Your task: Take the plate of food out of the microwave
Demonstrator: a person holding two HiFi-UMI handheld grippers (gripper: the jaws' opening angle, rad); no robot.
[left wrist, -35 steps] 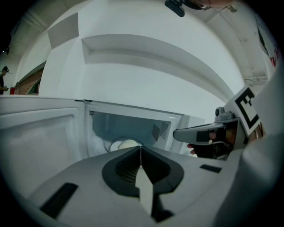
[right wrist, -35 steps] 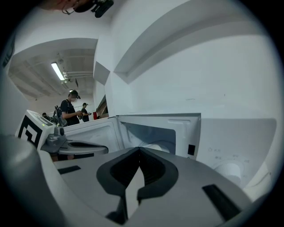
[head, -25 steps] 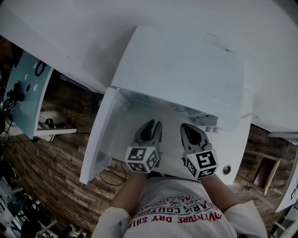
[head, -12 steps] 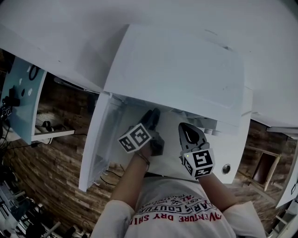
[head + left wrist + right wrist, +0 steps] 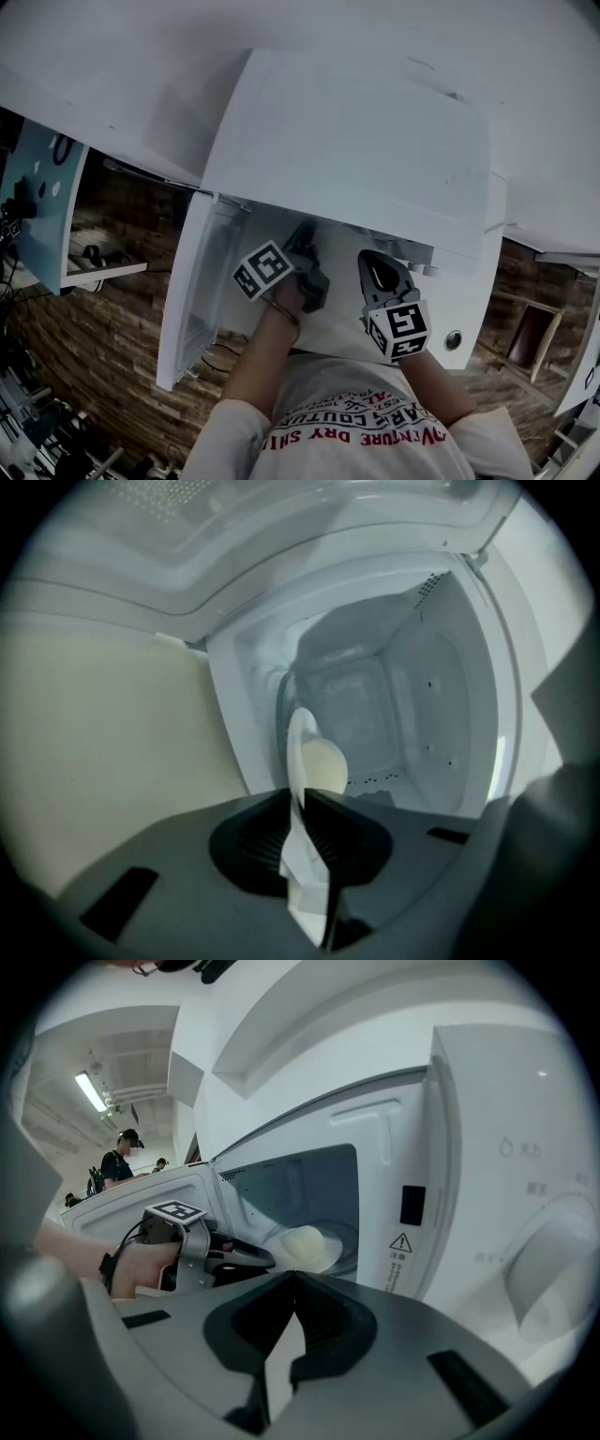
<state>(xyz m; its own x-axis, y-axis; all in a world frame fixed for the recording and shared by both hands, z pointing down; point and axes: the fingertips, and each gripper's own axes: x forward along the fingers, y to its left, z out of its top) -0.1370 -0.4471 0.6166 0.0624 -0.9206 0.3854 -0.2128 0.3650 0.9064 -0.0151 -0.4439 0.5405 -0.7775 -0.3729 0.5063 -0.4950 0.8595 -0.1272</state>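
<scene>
right gripper point(image 5: 292, 1279): jaws together, empty, held outside the microwave point(image 5: 356, 150) | left gripper point(image 5: 300, 803): rolled sideways, reaching into the cavity, jaws just closed onto plate point(image 5: 300, 747) rim | plate: carries pale food point(image 5: 324, 766), inside microwave | change: left gripper was upright beside the right one, outside

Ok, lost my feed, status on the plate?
Left hand-held gripper just closed on plate rim, inside microwave. Right hand-held gripper shut, empty, outside. Plate not yet out. Door open.
</scene>
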